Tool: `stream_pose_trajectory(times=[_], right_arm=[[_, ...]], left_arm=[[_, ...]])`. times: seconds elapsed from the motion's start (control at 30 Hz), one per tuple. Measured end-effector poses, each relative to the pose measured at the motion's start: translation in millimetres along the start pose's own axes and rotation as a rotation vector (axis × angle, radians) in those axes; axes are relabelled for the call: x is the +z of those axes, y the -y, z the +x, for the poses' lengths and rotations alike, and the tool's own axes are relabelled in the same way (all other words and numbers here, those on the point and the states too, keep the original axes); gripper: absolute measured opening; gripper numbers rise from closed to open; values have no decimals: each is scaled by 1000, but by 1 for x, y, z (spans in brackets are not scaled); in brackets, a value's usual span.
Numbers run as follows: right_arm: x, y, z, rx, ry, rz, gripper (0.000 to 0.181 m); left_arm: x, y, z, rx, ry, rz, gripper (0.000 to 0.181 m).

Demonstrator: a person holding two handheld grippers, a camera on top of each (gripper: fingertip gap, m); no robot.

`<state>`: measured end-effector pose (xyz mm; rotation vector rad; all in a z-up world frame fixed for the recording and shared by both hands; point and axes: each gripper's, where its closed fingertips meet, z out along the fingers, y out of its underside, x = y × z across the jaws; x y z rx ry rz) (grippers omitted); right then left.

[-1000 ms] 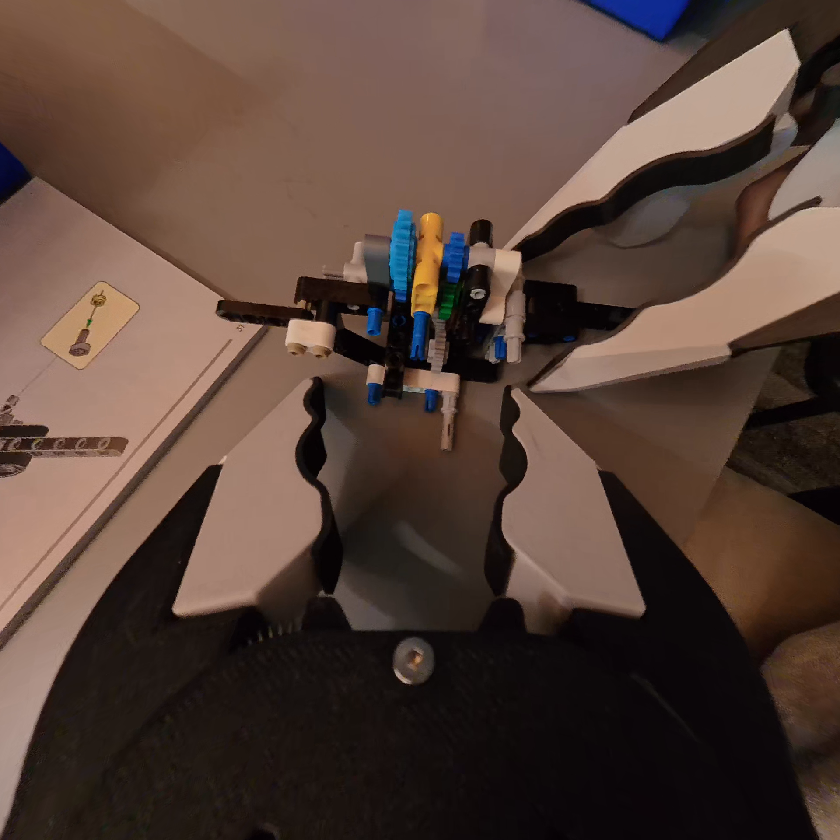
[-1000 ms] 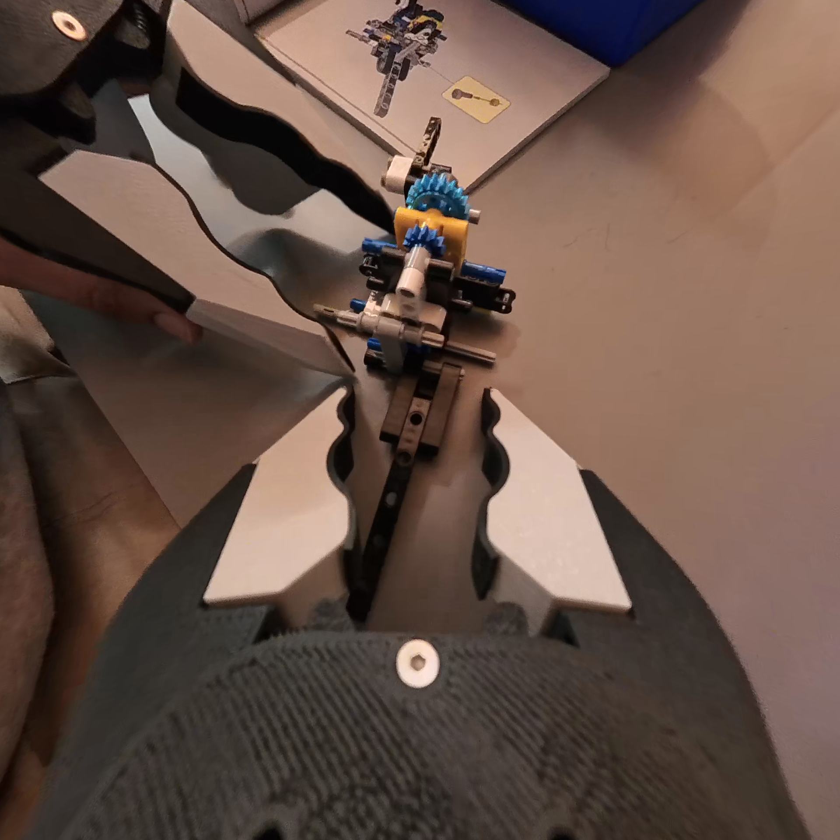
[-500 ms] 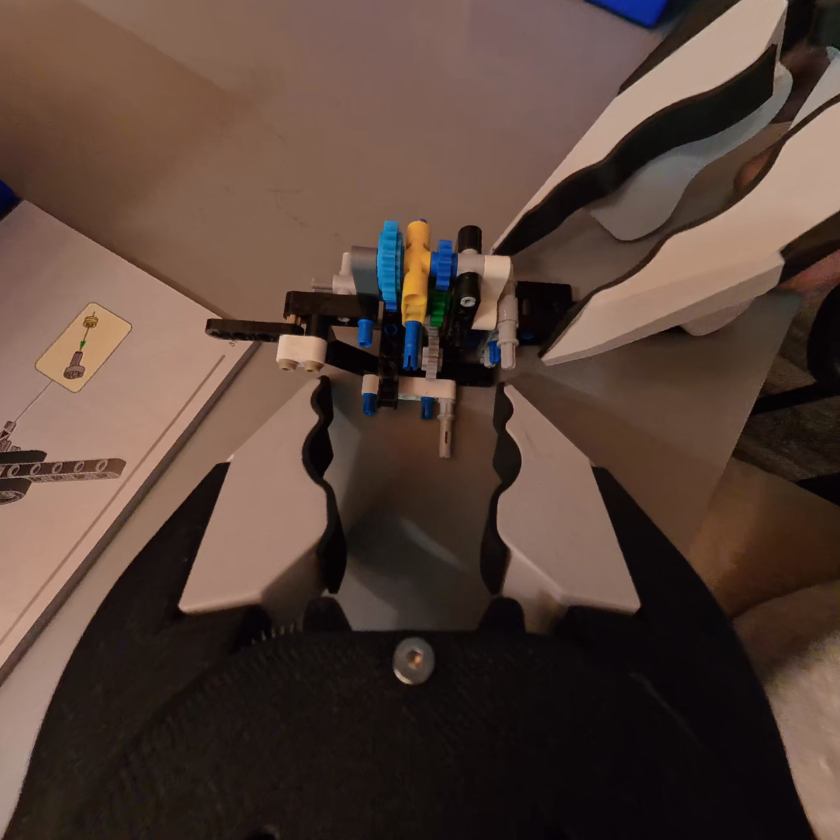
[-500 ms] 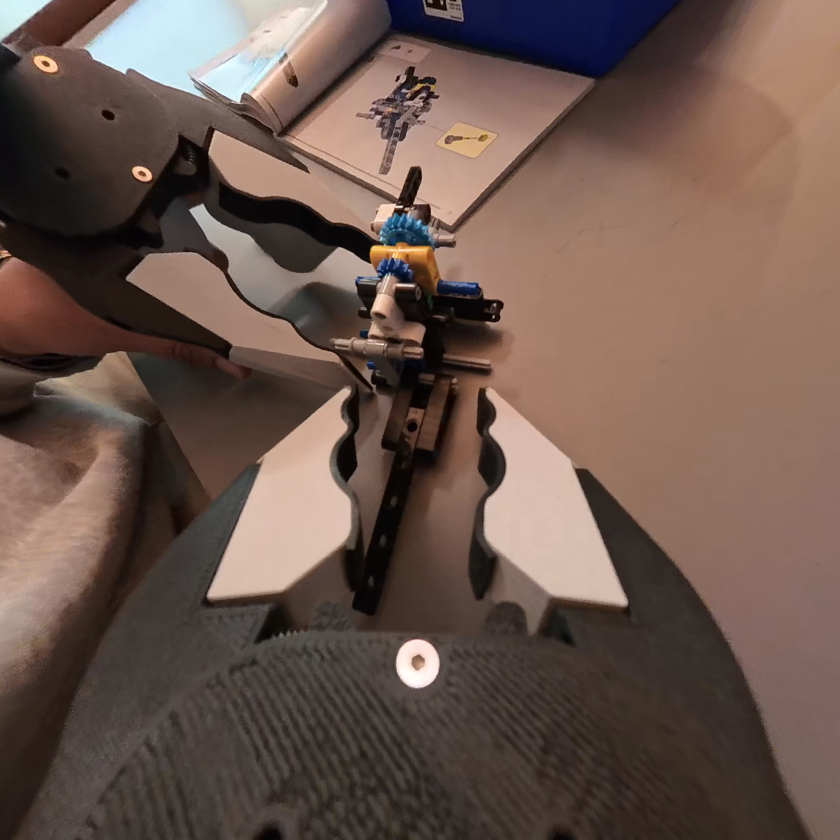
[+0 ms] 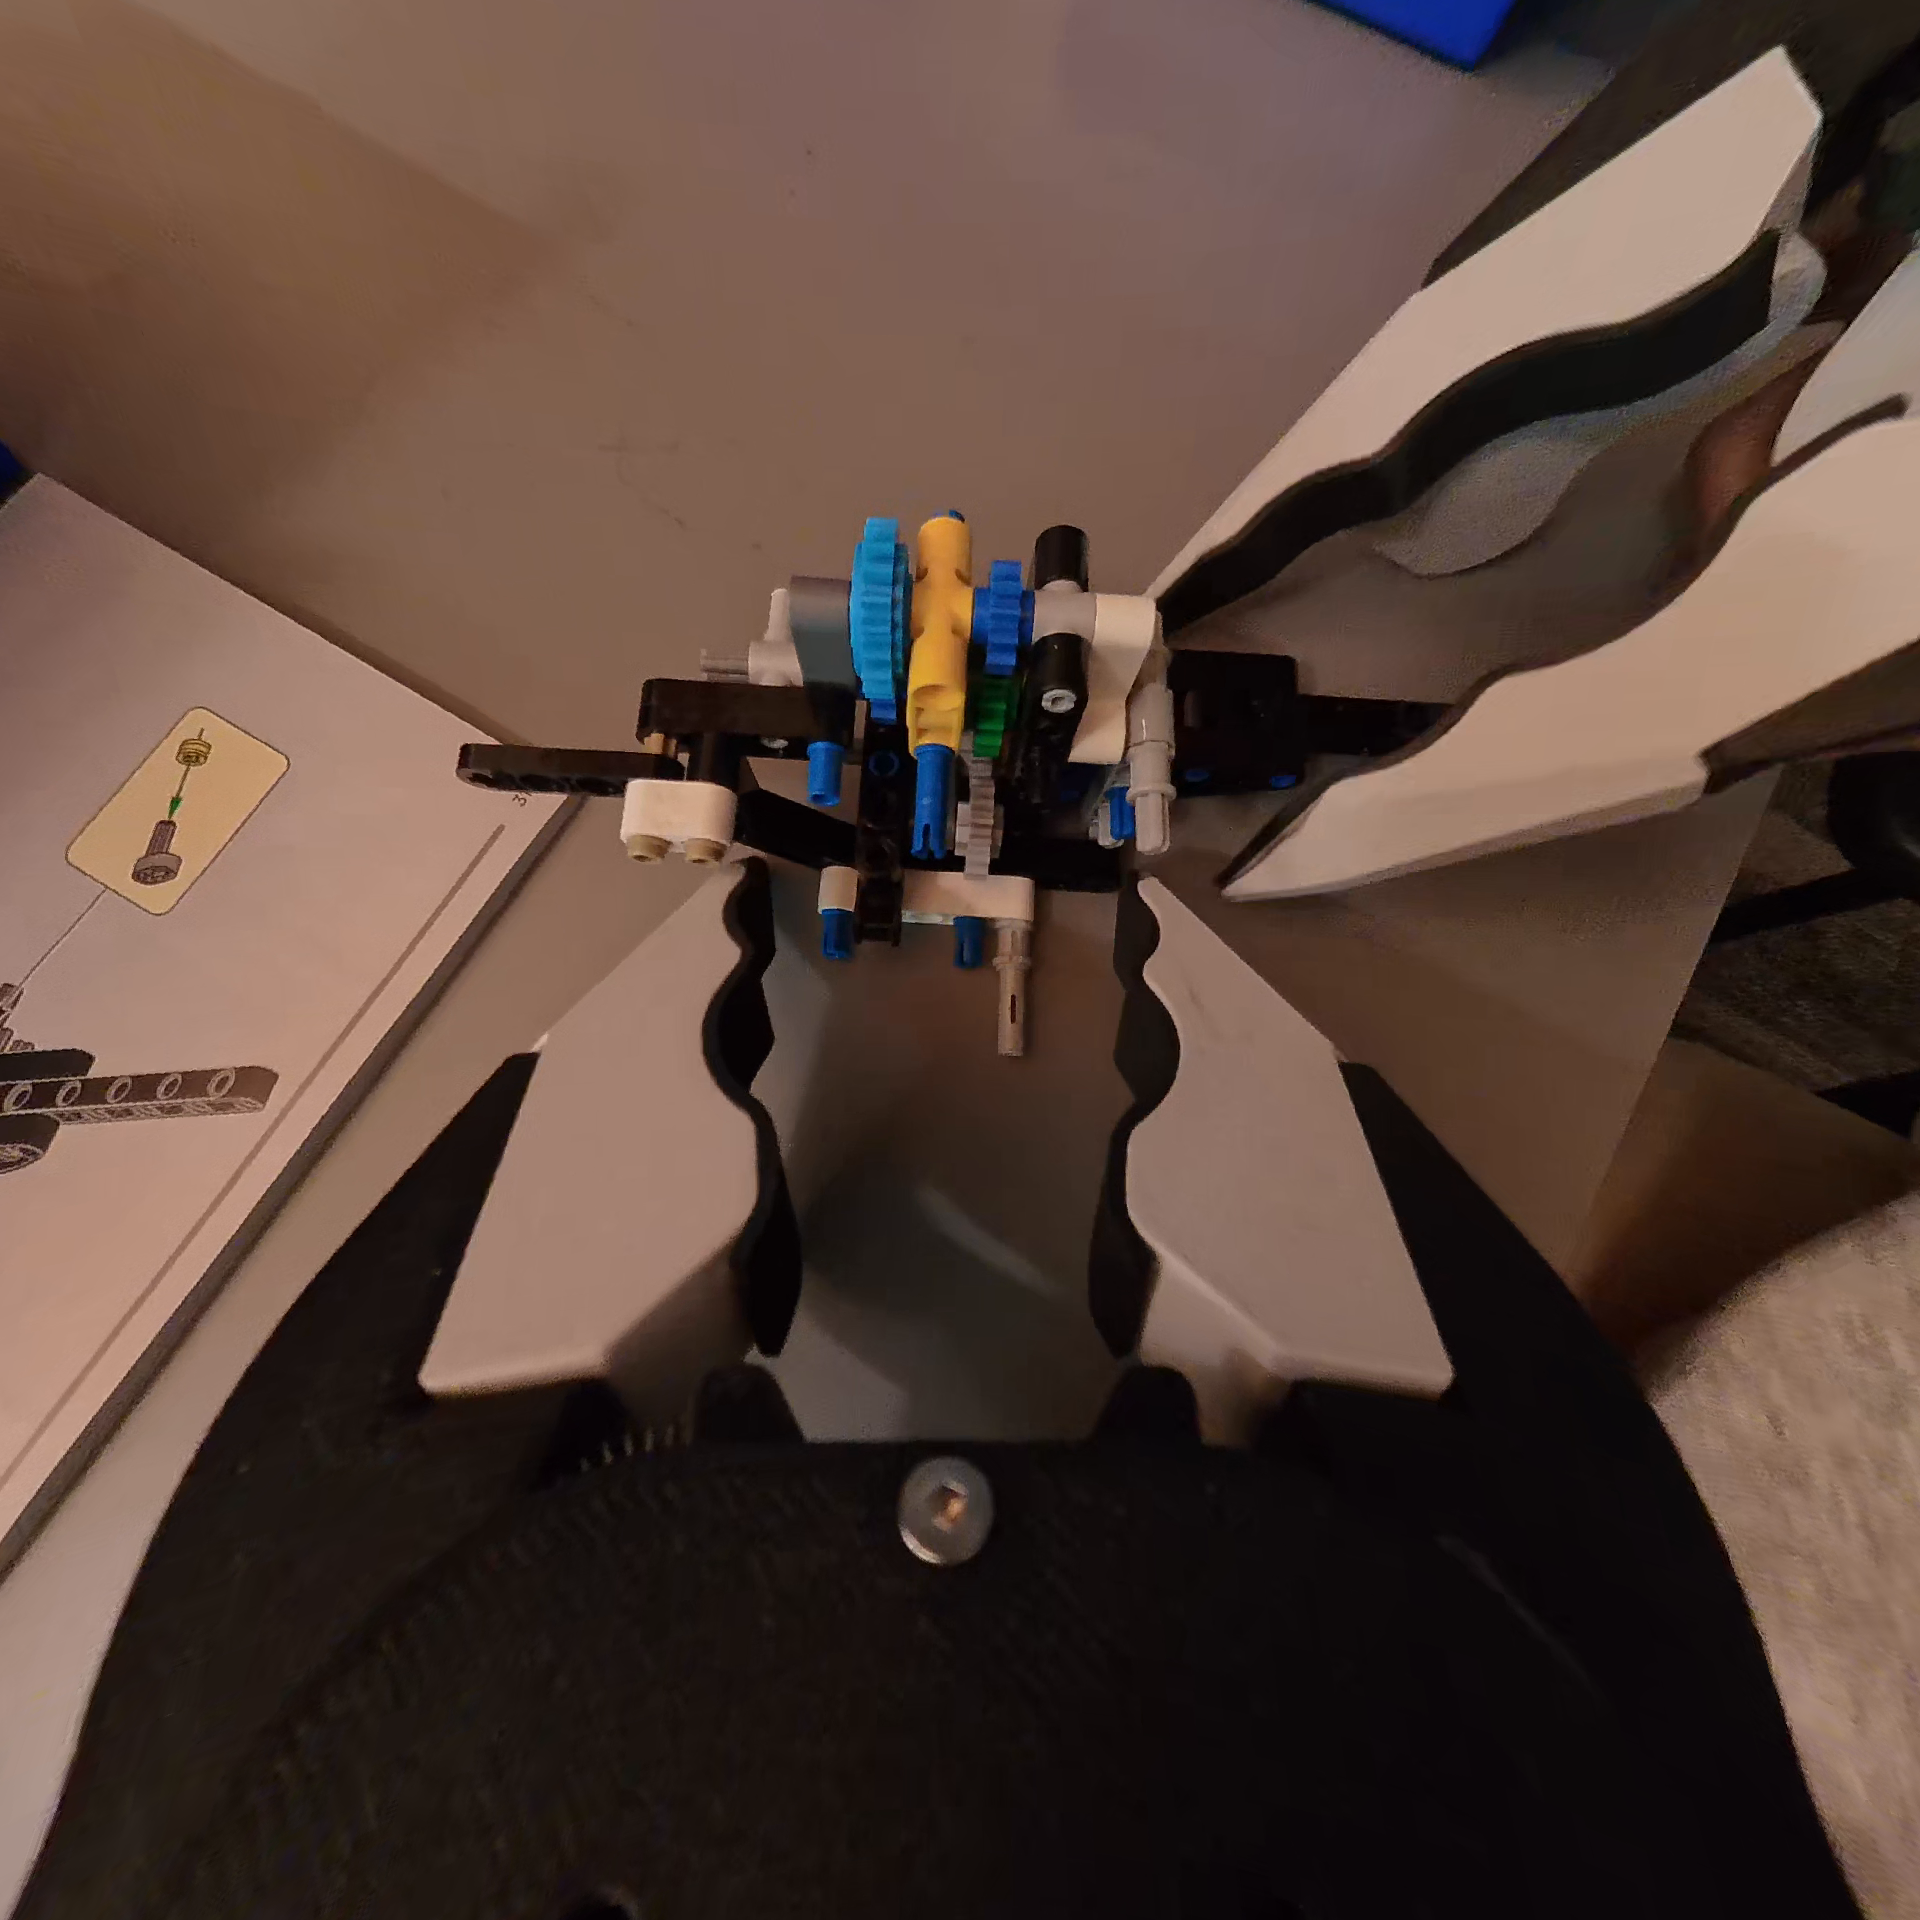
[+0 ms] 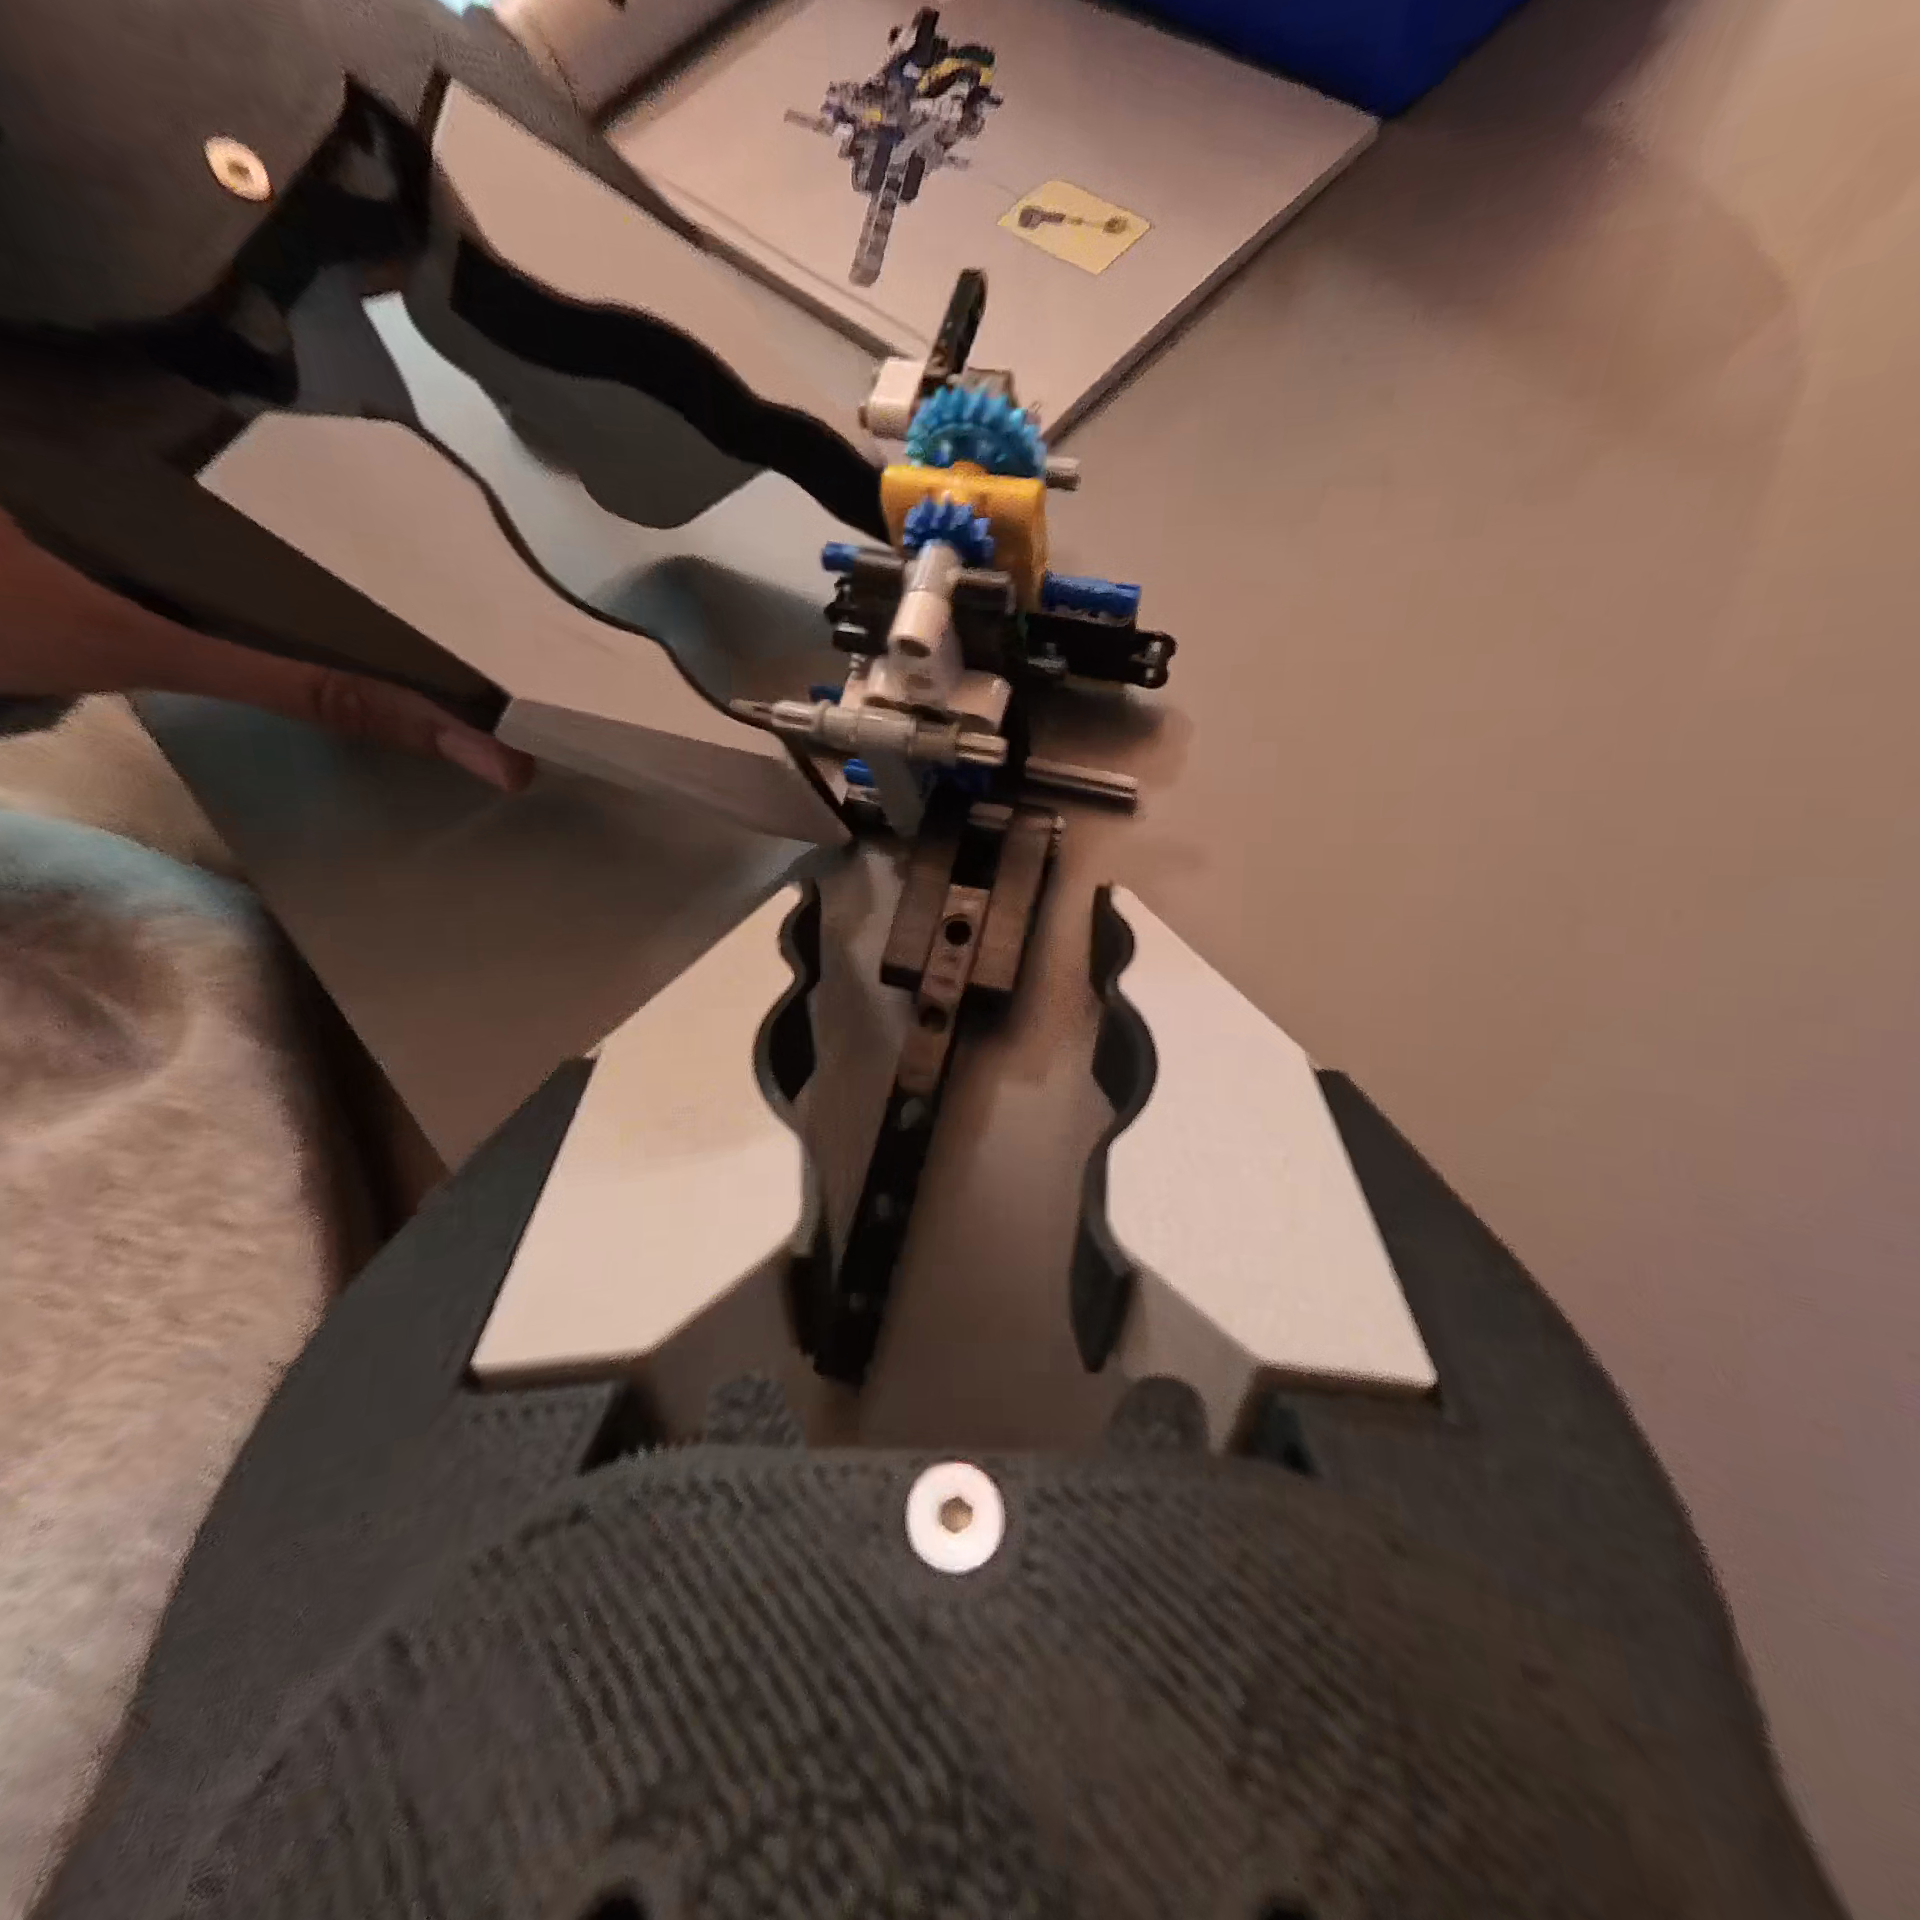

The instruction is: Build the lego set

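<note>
A small lego assembly [image 5: 940, 665] of black beams, white connectors, blue gears and a yellow block stands on the grey table [image 5: 935, 260]. My left gripper [image 5: 943, 904] is open, its fingertips just short of the assembly's near side, on either side of a grey pin. My right gripper [image 6: 956, 904] is open. The assembly's long black beam [image 6: 920, 1049] runs back between its fingers without visible contact. The assembly [image 6: 961, 509] stands just past its tips. Each gripper shows in the other's view, reaching the assembly from the side.
An open instruction booklet [image 5: 208, 883] lies left of the assembly and shows at the back in the right wrist view [image 6: 987, 177]. A blue box [image 6: 1351, 42] sits behind it. The table edge and a cloth-covered lap [image 6: 135, 1143] are on the near side.
My left gripper has edged closer to the assembly. My right gripper has shifted and tilted around the black beam. Both stay open and the assembly stays where it was on the table.
</note>
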<state>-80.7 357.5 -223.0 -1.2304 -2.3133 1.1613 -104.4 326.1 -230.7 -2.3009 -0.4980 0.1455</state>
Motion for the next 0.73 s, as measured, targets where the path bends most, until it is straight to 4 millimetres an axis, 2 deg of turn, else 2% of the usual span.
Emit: stream_pose_trajectory(times=[0.13, 0.37, 0.73], right_arm=[[9, 4, -7, -51, -25, -11, 53], [10, 6, 0, -10, -49, -7, 32], [10, 6, 3, -24, -79, -10, 33]], left_arm=[[0, 0, 1, 6, -3, 1, 62], [0, 0, 0, 5, 3, 0, 61], [-4, -1, 2, -13, -48, 11, 65]])
